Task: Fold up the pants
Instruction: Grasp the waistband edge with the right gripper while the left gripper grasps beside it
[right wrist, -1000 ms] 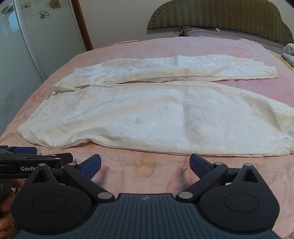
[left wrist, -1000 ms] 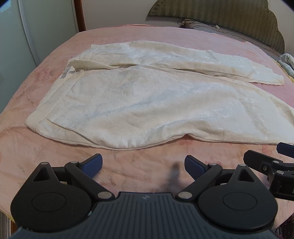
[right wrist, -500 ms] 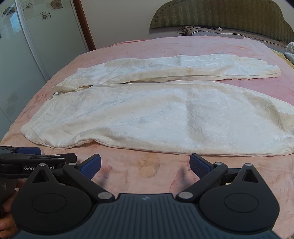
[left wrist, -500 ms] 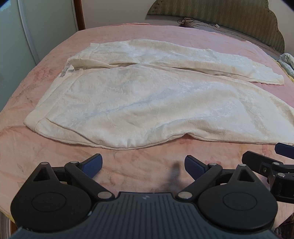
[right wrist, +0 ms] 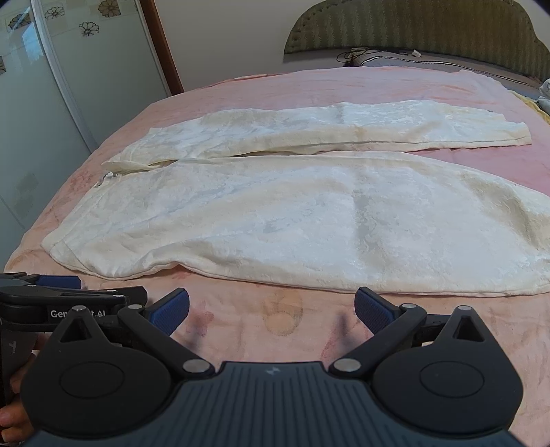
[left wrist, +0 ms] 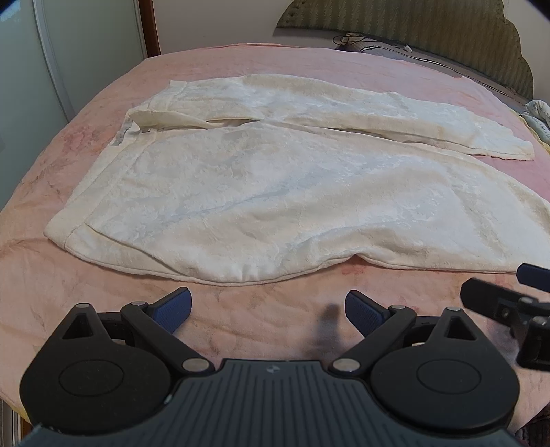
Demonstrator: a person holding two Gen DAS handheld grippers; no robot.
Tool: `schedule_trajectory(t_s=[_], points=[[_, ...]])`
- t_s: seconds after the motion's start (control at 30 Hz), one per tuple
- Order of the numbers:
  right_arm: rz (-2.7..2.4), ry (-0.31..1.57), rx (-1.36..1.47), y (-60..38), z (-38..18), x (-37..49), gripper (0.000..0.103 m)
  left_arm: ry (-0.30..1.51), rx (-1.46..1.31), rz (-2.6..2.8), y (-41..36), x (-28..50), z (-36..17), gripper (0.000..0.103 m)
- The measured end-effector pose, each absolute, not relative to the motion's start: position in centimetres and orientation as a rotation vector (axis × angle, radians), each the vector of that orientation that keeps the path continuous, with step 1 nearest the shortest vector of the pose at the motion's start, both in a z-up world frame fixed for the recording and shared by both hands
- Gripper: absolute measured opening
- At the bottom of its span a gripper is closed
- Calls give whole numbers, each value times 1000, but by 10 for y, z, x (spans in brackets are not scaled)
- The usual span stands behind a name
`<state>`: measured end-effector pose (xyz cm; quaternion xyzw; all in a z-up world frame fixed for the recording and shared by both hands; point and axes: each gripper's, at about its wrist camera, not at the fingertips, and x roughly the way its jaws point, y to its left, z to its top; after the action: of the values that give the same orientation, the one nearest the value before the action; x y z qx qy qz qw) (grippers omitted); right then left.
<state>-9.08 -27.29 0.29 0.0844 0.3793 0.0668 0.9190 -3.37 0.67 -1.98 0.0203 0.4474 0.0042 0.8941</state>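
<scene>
Cream-white pants (left wrist: 275, 192) lie spread flat on a pink bed, waistband to the left, both legs running right; they also show in the right wrist view (right wrist: 309, 220). My left gripper (left wrist: 268, 309) is open and empty, just short of the pants' near hem. My right gripper (right wrist: 271, 307) is open and empty, also just short of the near edge. The right gripper shows at the right edge of the left wrist view (left wrist: 508, 302). The left gripper shows at the left edge of the right wrist view (right wrist: 68, 302).
The pink blanket (right wrist: 275, 323) covers the bed. A green padded headboard (right wrist: 412, 31) stands at the far end with a pillow and cable. A wardrobe with flower-patterned doors (right wrist: 51, 86) stands to the left. A bundle of cloth (left wrist: 539, 117) lies at the bed's right edge.
Both grippers have shifted slightly, so the pants sit a little differently in view. Both stay open and empty. The pants have not moved.
</scene>
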Motion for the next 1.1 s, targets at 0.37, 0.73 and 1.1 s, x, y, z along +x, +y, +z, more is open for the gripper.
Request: schedule_trajectory(t_s=[0.37, 0.73, 1.1], points=[[421, 457, -49, -271, 74, -26, 103, 728, 111, 78, 35, 0, 22, 98], [600, 731, 13, -226, 42, 222, 103, 720, 114, 139, 81, 77, 25, 97], [699, 845, 22, -198, -6, 381, 92, 806, 96, 173, 108, 143, 6, 98]])
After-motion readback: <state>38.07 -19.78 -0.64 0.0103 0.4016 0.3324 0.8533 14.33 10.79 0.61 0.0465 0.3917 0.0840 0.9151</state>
